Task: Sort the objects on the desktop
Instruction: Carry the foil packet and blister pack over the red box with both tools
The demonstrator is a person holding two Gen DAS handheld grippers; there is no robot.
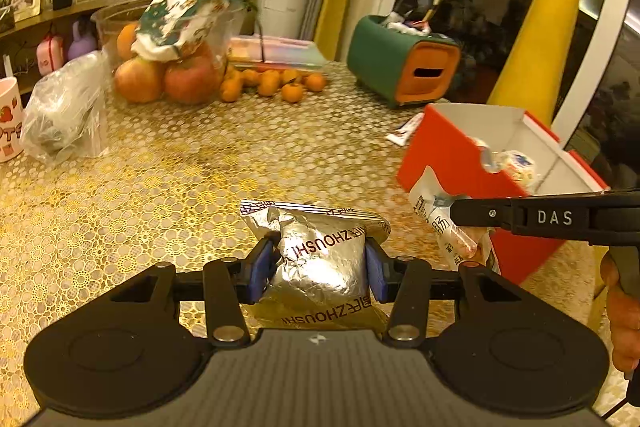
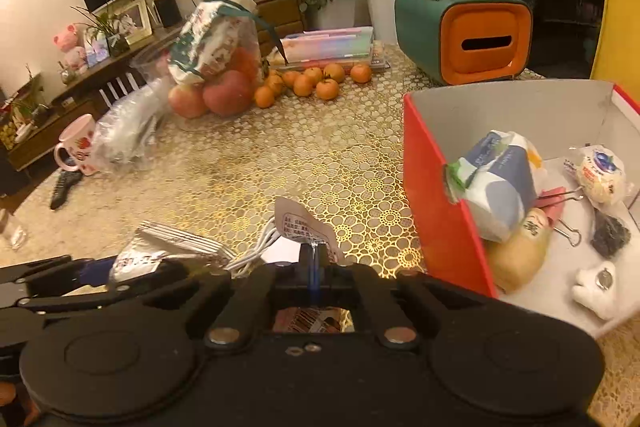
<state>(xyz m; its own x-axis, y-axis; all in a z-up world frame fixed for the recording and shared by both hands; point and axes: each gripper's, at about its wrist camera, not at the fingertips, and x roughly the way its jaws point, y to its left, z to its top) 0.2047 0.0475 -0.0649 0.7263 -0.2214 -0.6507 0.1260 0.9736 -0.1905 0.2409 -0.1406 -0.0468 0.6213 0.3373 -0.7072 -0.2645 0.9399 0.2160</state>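
My left gripper (image 1: 320, 261) is shut on a silver foil snack packet (image 1: 320, 251) printed ZHOUSHI, held just above the gold patterned table (image 1: 180, 179). My right gripper (image 2: 316, 259) is shut on a thin white snack wrapper (image 2: 304, 223); the same wrapper shows in the left wrist view (image 1: 440, 215) beside the red box. The red box (image 2: 440, 195) with a white inside stands at the right and holds several items, among them a blue-white pack (image 2: 496, 183) and a round bun (image 2: 602, 175). The foil packet also shows at the lower left of the right wrist view (image 2: 160, 251).
A bag of apples (image 1: 172, 67) and loose tangerines (image 1: 276, 83) lie at the back. A green-orange tissue holder (image 1: 404, 63) stands back right. A clear plastic bag (image 1: 64, 115) and a mug (image 1: 8, 123) sit at the left. A white cable (image 2: 256, 247) lies near my right gripper.
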